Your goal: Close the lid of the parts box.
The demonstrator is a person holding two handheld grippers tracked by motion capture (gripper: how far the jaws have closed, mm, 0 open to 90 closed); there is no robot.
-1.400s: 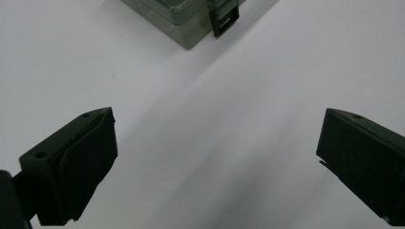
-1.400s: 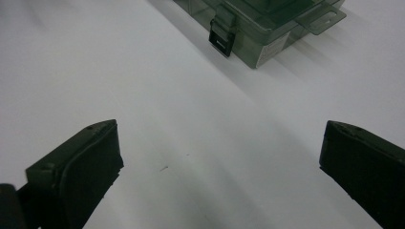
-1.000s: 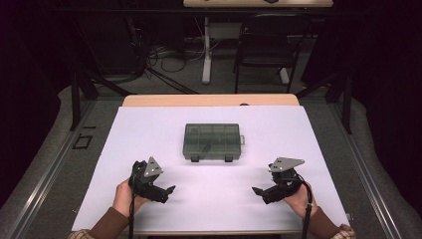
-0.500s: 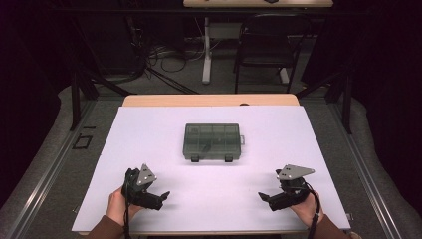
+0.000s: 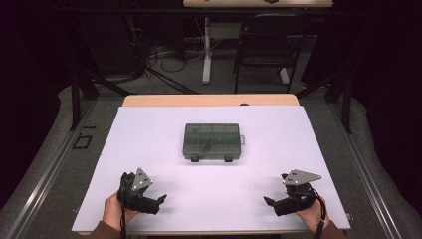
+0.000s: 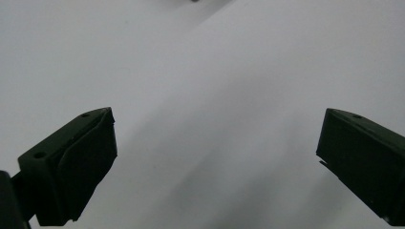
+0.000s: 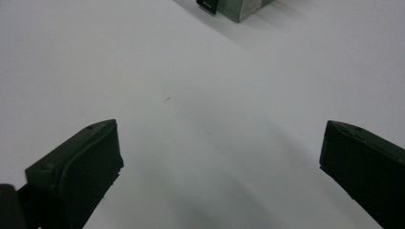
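Both grippers, left gripper (image 5: 160,201) and right gripper (image 5: 268,202), rest wide open and empty near the counter's (image 5: 149,129) front edge. The compartment box (image 5: 212,142) sits mid-counter, probably light, rigid, slippery plastic; best gripped across its short sides.

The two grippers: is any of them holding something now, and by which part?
Nothing is held. The left gripper and the right gripper are both open over the bare white table, apart from the closed compartment box.
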